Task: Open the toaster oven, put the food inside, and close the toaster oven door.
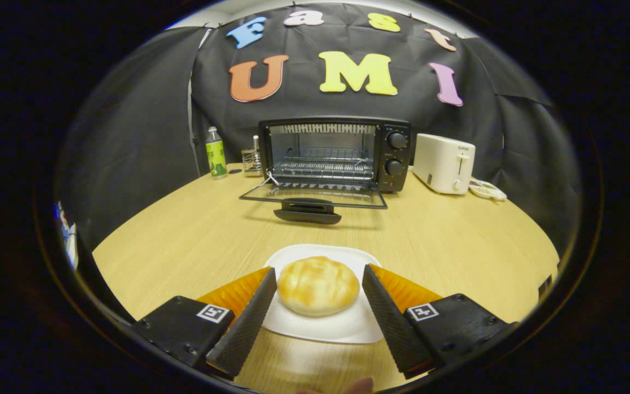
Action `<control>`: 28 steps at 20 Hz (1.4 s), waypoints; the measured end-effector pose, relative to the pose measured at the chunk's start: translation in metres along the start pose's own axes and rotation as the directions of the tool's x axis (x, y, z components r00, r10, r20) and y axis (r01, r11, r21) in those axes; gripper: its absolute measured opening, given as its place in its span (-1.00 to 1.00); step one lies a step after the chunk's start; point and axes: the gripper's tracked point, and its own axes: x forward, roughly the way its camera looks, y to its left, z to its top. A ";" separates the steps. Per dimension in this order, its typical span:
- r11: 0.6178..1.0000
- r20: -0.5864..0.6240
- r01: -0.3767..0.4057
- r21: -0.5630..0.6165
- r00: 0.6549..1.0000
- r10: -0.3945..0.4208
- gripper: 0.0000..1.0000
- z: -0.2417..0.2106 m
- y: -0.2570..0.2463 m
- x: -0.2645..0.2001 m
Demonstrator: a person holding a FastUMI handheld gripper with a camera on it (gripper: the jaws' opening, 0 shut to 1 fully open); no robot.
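- Golden-crusted bread roll sat on a white plate at the near end of the wooden table, between the two fingers of the gripper.
- Jaws stood spread to either side of the roll; whether the pads touched its crust was hard to judge through the fisheye, though a thin gap seemed to remain on each side.
- Far across the table, the toaster oven had its glass door folded down flat, its wire rack bare.
- With the opening step apparently done, the pick-up of the food was in hand.
- Next move called for a gentle squeeze on the soft roll, then a lift and a carry over the lowered door onto the rack.
- A white toaster stood to the oven's right, a bottle to its left.
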 end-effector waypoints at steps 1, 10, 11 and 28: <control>1.000 -0.017 -0.002 0.007 1.000 0.002 1.00 -0.003 0.000 0.000; 0.990 -0.100 -0.003 0.140 0.995 0.017 0.75 -0.005 -0.003 0.003; 0.985 -0.101 -0.005 0.175 0.995 0.023 0.65 -0.003 -0.004 0.003; 0.671 0.235 -0.270 0.690 0.961 0.145 0.13 0.152 0.027 0.052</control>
